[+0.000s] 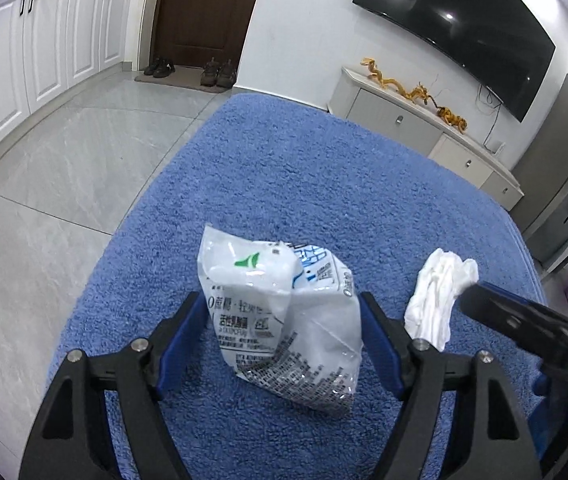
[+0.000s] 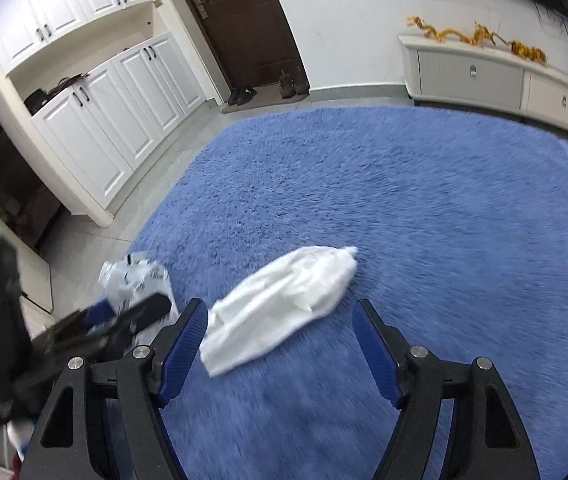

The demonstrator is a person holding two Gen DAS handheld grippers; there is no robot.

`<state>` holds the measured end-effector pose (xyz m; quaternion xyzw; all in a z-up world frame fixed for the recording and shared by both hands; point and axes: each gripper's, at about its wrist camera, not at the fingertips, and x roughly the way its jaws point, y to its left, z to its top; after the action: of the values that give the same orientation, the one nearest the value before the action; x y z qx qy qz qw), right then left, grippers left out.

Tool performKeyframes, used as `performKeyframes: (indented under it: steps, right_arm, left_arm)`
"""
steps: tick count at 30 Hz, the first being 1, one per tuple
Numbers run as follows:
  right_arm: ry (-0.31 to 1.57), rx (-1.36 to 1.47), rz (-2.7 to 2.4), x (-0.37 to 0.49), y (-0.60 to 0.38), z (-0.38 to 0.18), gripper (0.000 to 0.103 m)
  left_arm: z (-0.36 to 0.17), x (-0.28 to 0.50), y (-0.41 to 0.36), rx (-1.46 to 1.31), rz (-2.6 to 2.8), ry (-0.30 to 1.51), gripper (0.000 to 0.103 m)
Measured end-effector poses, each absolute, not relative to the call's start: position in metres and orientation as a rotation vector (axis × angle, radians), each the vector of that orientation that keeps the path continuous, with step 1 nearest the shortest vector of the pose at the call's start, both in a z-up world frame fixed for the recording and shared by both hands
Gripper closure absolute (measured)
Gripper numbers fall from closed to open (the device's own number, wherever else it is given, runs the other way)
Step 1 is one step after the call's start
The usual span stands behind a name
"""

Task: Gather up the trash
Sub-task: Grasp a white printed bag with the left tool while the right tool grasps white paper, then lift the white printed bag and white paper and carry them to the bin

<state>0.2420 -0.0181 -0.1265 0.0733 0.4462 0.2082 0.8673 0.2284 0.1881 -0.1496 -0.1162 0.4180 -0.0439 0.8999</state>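
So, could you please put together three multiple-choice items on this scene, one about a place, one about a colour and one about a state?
1. Where does the crumpled plastic wrapper lie?
A. On the blue rug
B. On the tiled floor
C. On the low cabinet

2. What colour is the crumpled tissue?
A. Yellow
B. White
C. Black

3. How do the fingers of the left gripper stand?
A. Shut with nothing between them
B. Clamped on the tissue
C. Open, either side of the wrapper

Answers: 1 A, the wrapper rests on the rug's pile in both views. 2 B, the tissue shows plain white against the blue. 3 C, both blue fingers stand apart with the wrapper between them.
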Motion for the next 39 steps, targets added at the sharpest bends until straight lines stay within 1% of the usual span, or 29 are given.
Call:
performKeyframes:
  steps: [4, 6, 7, 8, 10, 11, 12, 13, 14, 15, 21, 29, 33, 39]
  right_arm:
    - [0.949, 0.163, 0.414, 0.252, -0.01, -0.139, 0.031]
    - [0.926, 0.126, 0.393, 0.251, -0.008, -0.14, 0.047]
    - [0.921, 0.116, 0.389, 0.25, -0.008, -0.14, 0.057]
    - [0.921, 0.118, 0.39, 0.249, -0.012, -0.14, 0.062]
    - [0.924, 0.125, 0.396, 0.246, -0.02, -0.141, 0.078]
    - [0.927, 0.127, 0.399, 0.244, -0.024, -0.141, 0.082]
    - [0.93, 0.131, 0.401, 0.242, -0.028, -0.142, 0.089]
    - [0.93, 0.134, 0.405, 0.236, -0.035, -0.141, 0.093]
    - [0.928, 0.137, 0.409, 0.234, -0.038, -0.14, 0.094]
    - [0.923, 0.143, 0.418, 0.228, -0.044, -0.139, 0.095]
    - [0.877, 0.162, 0.442, 0.197, -0.069, -0.118, 0.097]
    - [0.793, 0.156, 0.475, 0.143, -0.095, -0.083, 0.097]
    - [0.733, 0.152, 0.48, 0.104, -0.119, -0.059, 0.097]
    - [0.633, 0.164, 0.419, 0.04, -0.178, -0.029, 0.097]
  left_arm:
    - [-0.149, 0.229, 0.186, -0.24, -0.089, 0.858, 0.029]
    - [-0.149, 0.229, 0.188, -0.249, -0.093, 0.853, 0.033]
    - [-0.149, 0.229, 0.188, -0.251, -0.096, 0.851, 0.034]
    - [-0.149, 0.228, 0.188, -0.252, -0.098, 0.849, 0.037]
    - [-0.149, 0.226, 0.186, -0.248, -0.108, 0.844, 0.043]
    - [-0.148, 0.225, 0.185, -0.243, -0.114, 0.84, 0.047]
    - [-0.148, 0.224, 0.183, -0.236, -0.119, 0.838, 0.05]
    - [-0.147, 0.223, 0.181, -0.227, -0.121, 0.834, 0.052]
    - [-0.146, 0.223, 0.18, -0.222, -0.126, 0.83, 0.057]
    - [-0.145, 0.221, 0.178, -0.215, -0.131, 0.825, 0.059]
    - [-0.136, 0.205, 0.172, -0.182, -0.119, 0.791, 0.066]
    - [-0.117, 0.169, 0.17, -0.174, -0.129, 0.772, 0.069]
    - [-0.093, 0.149, 0.16, -0.144, -0.155, 0.729, 0.069]
    - [-0.059, 0.12, 0.124, -0.098, -0.242, 0.671, 0.069]
